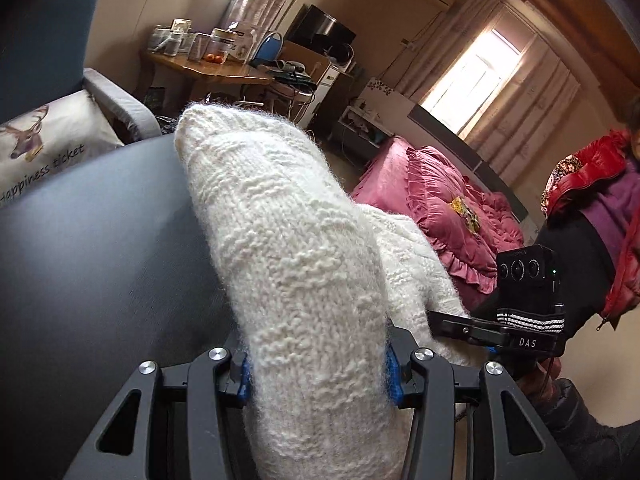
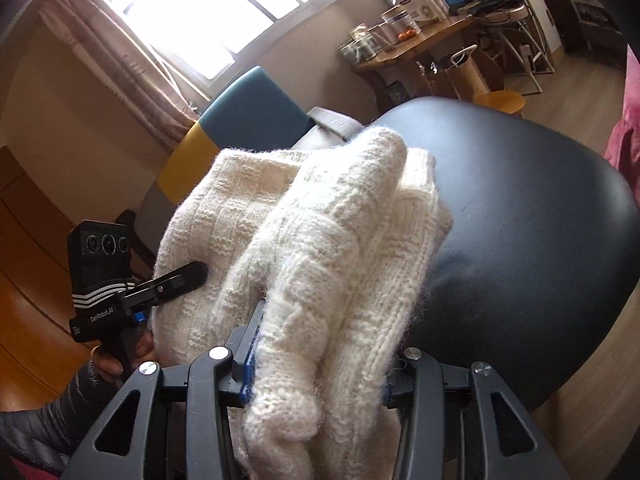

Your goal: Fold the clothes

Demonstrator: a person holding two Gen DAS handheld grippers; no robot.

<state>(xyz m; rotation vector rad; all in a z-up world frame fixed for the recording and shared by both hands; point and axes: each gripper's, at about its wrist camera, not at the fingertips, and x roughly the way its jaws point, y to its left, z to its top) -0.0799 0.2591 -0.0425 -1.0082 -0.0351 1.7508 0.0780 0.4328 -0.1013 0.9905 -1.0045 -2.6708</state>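
My left hand-held gripper (image 1: pixel 318 372) is clamped on a thick fold of the white knitted sweater (image 1: pixel 292 264), the blue pads (image 1: pixel 392 374) pressing into the wool from both sides, and the knit rises from the jaws in a long hump that stretches ahead over the dark round tabletop (image 1: pixel 100 260). My right hand-held gripper (image 2: pixel 320 376) likewise grips a bunched edge of the same sweater (image 2: pixel 320 240), with one blue pad (image 2: pixel 249 364) plain on the left side of the wool and the other mostly buried under it. The sweater lies heaped and doubled on the near part of the tabletop (image 2: pixel 540 220), several ridged layers piled one on another, and the rest of the dark surface beyond it is bare. In the right wrist view my left hand-held gripper (image 2: pixel 176 286) shows at the left, its black finger lying against the sweater's side; in the left wrist view my right hand-held gripper (image 1: pixel 472 326) shows at the right, touching the low edge of the wool. Behind the tabletop stands a blue armchair (image 2: pixel 256 112), with a cushion (image 1: pixel 44 148) showing a deer print. A pink bed (image 1: pixel 432 200) sits further back, and a wooden side table (image 1: pixel 216 68) carries jars by the curtain.
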